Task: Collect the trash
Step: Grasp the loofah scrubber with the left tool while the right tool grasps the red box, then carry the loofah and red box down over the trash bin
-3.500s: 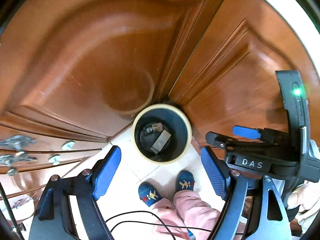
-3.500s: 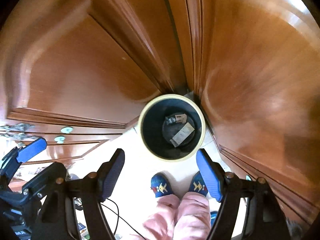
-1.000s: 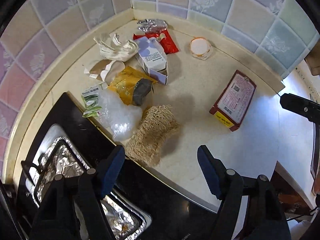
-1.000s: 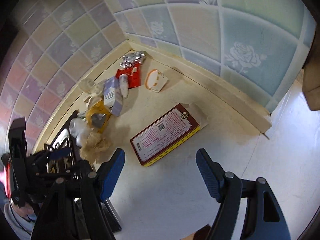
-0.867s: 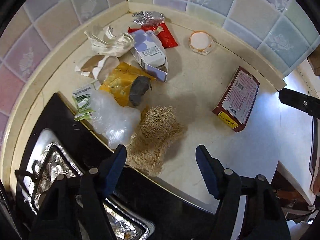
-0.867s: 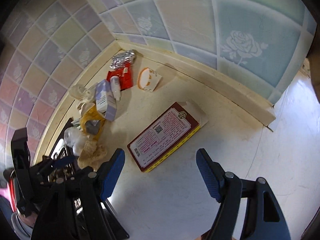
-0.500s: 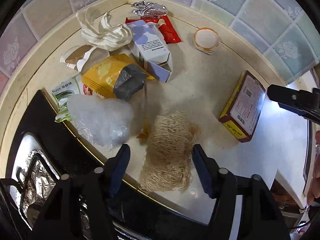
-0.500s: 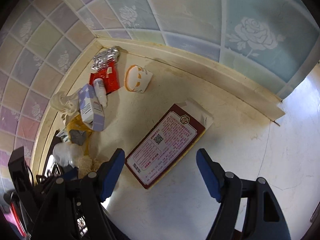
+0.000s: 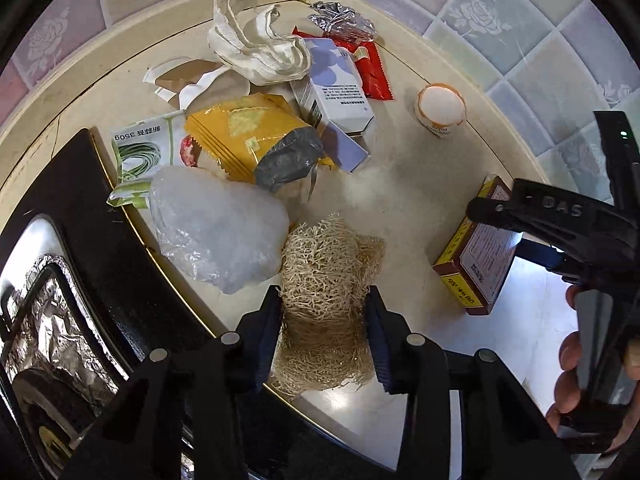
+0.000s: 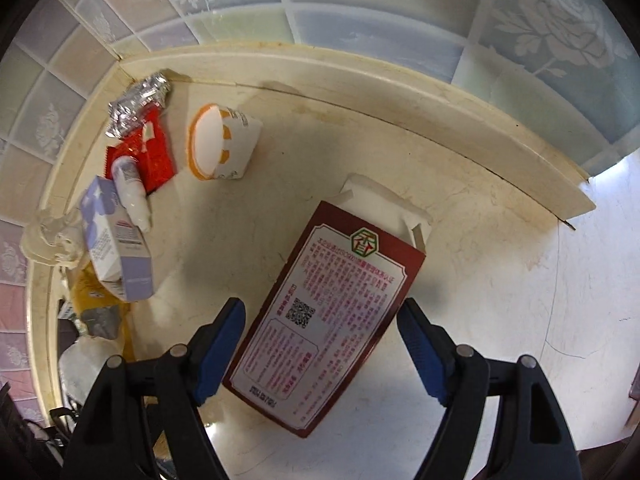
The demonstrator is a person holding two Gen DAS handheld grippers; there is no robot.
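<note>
My left gripper (image 9: 322, 330) has just been closing, and its two blue pads now press on either side of the one tan loofah scrubber (image 9: 326, 276), which sits at the counter edge beside the black stovetop (image 9: 100, 264). My right gripper (image 10: 320, 344) has just been widening; its jaws stand far apart, straddling the single dark red carton (image 10: 332, 312) without touching it, as far as I can see. That carton lies flat on the cream counter (image 10: 500, 300), its white end flap open toward 12 o'clock in the right wrist view; in the left wrist view it sits at 3 o'clock of the scrubber, well apart from it. The rest of the trash I count from the left wrist view: one clear plastic bag (image 9: 218, 232) touching the scrubber at its 10 o'clock, one yellow packet (image 9: 244, 134) with a grey wad (image 9: 288, 160) on it, one green-printed bag (image 9: 140, 152), one lavender and white carton (image 9: 336, 96), one red wrapper (image 9: 370, 70), one crumpled foil piece (image 9: 342, 20) in the corner at 12 o'clock, one crushed white paper bundle (image 9: 260, 46), one torn brown and white paper (image 9: 188, 80), and one small orange-rimmed paper cup (image 9: 440, 108) on its side at 1 o'clock. The right wrist view adds one small white bottle (image 10: 132, 192) lying on the red wrapper.
</note>
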